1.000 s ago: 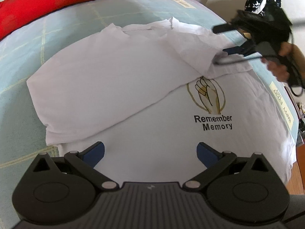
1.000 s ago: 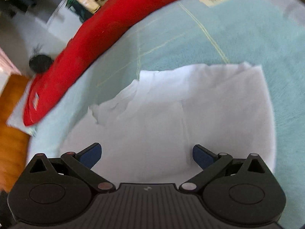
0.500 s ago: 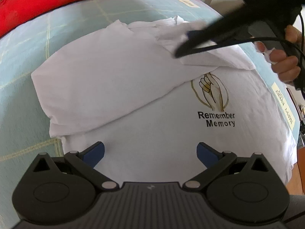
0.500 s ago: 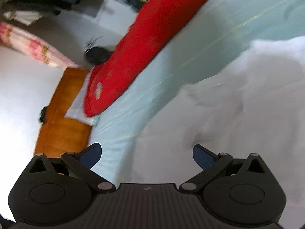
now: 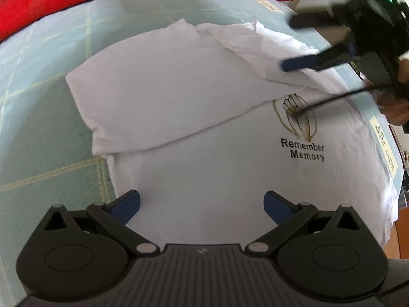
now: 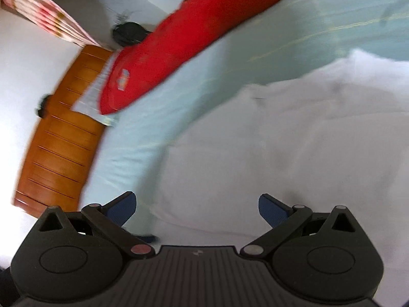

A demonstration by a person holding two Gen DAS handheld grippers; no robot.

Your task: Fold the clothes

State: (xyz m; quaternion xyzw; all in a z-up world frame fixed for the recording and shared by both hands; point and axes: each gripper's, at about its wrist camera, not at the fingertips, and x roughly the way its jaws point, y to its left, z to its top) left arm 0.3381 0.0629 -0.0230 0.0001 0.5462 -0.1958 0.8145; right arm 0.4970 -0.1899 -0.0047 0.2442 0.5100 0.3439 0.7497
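Left wrist view: the left gripper [image 5: 202, 202] hangs with its blue-padded fingers spread wide and empty over a white T-shirt [image 5: 209, 179] lying smooth on a pale green quilted bedspread [image 5: 46, 117]. Beyond the fingers, one side is folded over in a soft, creased flap [image 5: 163, 105]; ahead to the right sits a printed "Remember Memory" hand emblem [image 5: 301, 138]. The right gripper [image 5: 317, 43] hovers above the flap's crumpled edge.

Right wrist view: blurred; its fingers gape, nothing between them, white cloth [image 6: 281, 158] beneath and a plump red pillow [image 6: 179, 48] far ahead.
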